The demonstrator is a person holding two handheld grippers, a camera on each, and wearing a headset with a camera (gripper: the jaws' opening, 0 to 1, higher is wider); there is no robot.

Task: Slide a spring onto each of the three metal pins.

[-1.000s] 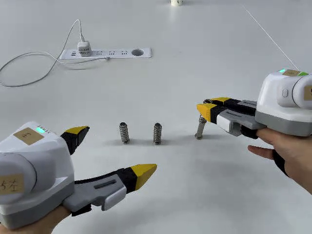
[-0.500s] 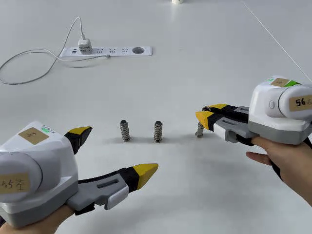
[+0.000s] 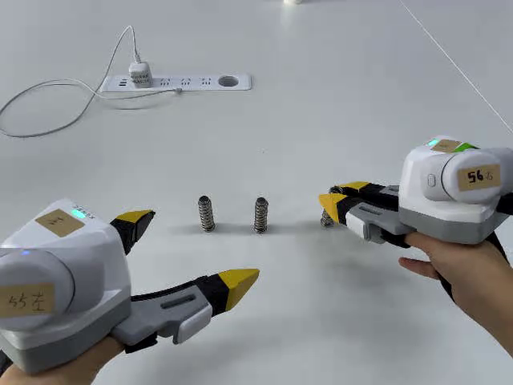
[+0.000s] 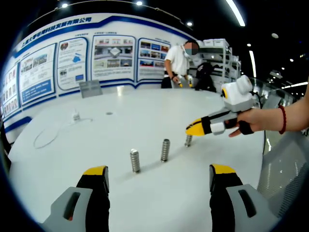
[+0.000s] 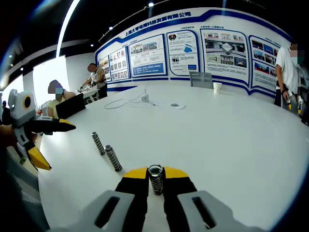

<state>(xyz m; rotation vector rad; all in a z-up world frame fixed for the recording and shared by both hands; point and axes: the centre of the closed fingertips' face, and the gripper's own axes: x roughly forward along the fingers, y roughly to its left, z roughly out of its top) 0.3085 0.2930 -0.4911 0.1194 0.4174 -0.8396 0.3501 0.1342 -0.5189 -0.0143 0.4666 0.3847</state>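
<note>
Apparently on the last step, the right tool [image 3: 333,196] clenched the third spring [image 5: 155,178]; letting go would follow. The left tool [image 3: 192,247] hung released.

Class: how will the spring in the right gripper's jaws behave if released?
The spring is open coil, so probably light and squashy. It is round and narrow, so likely to tip and roll on the smooth table.
</note>
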